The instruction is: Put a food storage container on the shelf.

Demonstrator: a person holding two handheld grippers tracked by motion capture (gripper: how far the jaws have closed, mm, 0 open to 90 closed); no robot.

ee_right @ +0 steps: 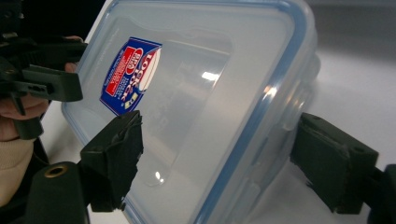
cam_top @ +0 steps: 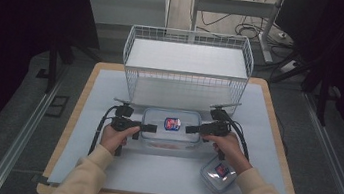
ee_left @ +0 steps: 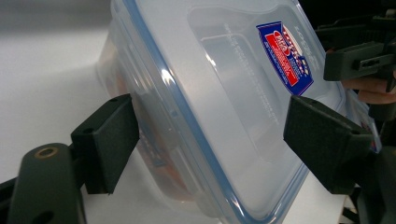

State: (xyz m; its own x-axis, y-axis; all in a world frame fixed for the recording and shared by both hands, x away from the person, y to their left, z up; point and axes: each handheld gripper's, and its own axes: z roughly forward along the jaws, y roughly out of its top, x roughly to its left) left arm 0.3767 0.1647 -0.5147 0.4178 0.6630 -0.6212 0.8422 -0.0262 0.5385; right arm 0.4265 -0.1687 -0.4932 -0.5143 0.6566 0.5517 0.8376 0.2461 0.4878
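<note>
Both tongs at the big container's ends

Left tongs and right tongs, both apart, straddle opposite ends of lidded container on surface; wire basket just behind, small container near right.

Clear rectangular plastic container with a translucent lid edged by a pale blue seal and a blue, red and white label; something orange-red shows through its wall. Both matte black two-jaw grippers, left and right, are held by hands in cream sleeves. White wire basket on a pale grey-blue mat over a light wooden table; a second, smaller clear lidded container carries the same blue-red label.
</note>
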